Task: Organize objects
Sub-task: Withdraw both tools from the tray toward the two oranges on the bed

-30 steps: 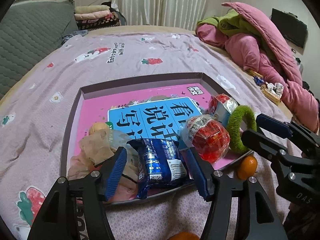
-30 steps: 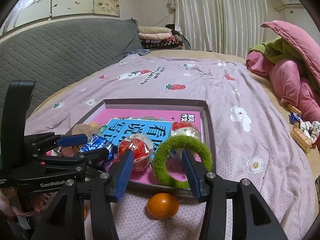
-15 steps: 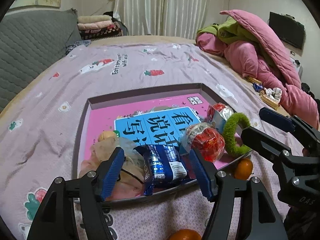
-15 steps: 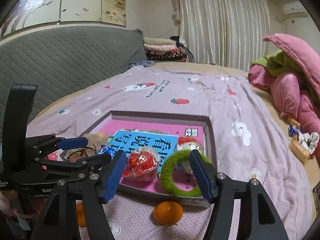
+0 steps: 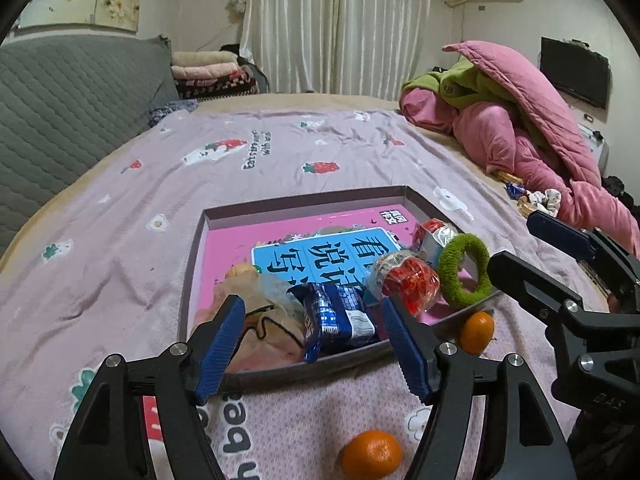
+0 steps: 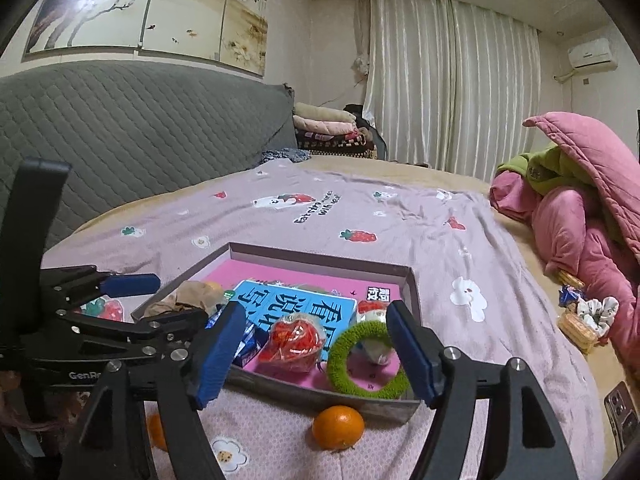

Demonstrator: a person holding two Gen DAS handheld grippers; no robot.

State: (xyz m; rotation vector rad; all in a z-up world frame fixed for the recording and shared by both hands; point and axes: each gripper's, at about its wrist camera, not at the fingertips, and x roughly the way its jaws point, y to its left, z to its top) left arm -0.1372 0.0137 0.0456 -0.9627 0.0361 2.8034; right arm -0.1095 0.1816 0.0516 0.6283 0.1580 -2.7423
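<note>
Just beyond right fingers point(image 6: 408, 350), green ring point(image 6: 366, 358)

My two wrist views: dim, warm indoor light, no hard shadows. Soft glow through white pleated curtains point(image 6: 448, 80). Mild glare on crinkly clear-and-red snack wrapper point(image 5: 408, 282). Strong fisheye bend, black vignette at corners. Centre fairly sharp; edges soft. Pink quilted blanket heap point(image 5: 532, 120) slightly smeared. Colours muted, some grain in grey quilted headboard point(image 6: 132, 128).
</note>
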